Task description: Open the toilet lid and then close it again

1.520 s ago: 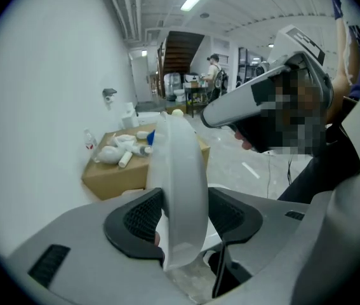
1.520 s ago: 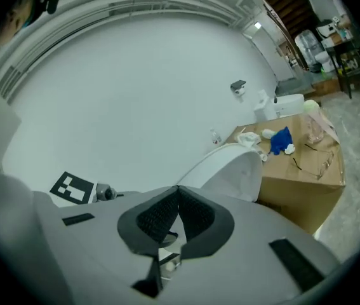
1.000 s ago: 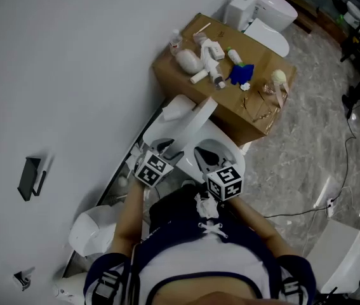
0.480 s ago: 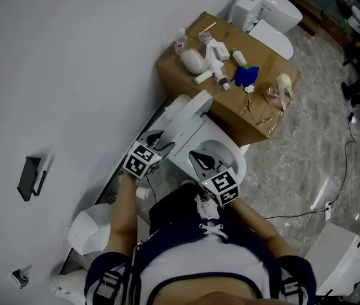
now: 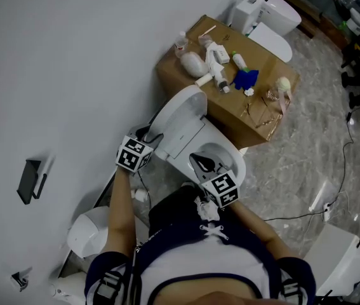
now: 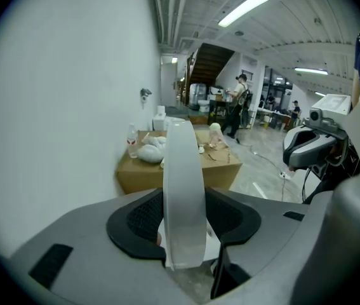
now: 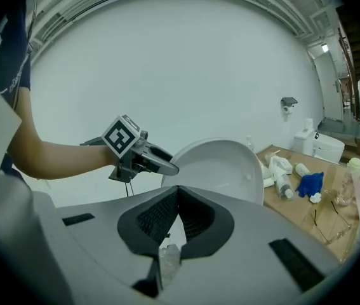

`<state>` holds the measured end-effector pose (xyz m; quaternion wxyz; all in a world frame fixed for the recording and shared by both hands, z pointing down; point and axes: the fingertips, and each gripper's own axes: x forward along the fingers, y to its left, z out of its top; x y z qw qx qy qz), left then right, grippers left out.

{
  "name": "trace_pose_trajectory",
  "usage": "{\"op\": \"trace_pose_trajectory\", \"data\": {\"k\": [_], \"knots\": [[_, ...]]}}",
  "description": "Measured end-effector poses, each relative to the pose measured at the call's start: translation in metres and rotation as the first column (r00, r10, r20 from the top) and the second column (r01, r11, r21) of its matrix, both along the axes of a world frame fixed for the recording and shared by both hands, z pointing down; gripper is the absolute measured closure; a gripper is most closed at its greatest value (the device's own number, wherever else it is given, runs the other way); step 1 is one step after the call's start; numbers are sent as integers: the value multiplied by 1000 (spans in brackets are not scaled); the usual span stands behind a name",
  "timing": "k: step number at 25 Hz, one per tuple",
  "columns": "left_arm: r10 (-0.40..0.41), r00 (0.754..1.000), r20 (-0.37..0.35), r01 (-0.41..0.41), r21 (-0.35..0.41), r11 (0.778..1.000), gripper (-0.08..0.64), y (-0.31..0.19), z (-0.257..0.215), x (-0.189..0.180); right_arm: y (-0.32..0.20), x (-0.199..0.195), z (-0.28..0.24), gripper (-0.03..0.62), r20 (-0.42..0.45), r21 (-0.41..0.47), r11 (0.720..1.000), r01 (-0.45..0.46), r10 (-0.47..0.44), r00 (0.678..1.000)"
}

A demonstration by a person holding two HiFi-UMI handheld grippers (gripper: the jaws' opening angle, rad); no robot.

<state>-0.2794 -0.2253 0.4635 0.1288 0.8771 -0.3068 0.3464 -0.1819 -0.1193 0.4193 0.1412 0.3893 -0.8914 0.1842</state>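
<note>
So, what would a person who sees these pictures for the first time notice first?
Most likely the white toilet lid, tilted up near the middle of the head view. Its edge stands between the jaws of the left gripper, which have just been closing on it. Next comes the cardboard box just beyond it, toward the upper right, with bottles and a blue thing scattered on top.

White oval toilet lid (image 5: 181, 124), raised partway, tilted back toward the wall, open white toilet bowl (image 5: 232, 161) below it
</note>
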Motion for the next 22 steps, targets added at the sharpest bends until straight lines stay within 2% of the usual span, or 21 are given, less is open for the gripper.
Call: {"op": "trace_pose_trajectory", "data": {"k": [5, 8, 22], "knots": [[-80, 996, -47, 80, -7, 997, 356, -20, 1, -18, -3, -1, 3, 584, 9, -8, 1000, -7, 8, 1000], [-121, 991, -50, 121, 0, 993, 356, -31, 1, -29, -2, -3, 5, 584, 8, -14, 1000, -7, 7, 1000], [-157, 985, -66, 157, -6, 988, 357, -50, 4, -44, -2, 0, 8, 584, -46, -8, 1000, -15, 14, 999]]}}
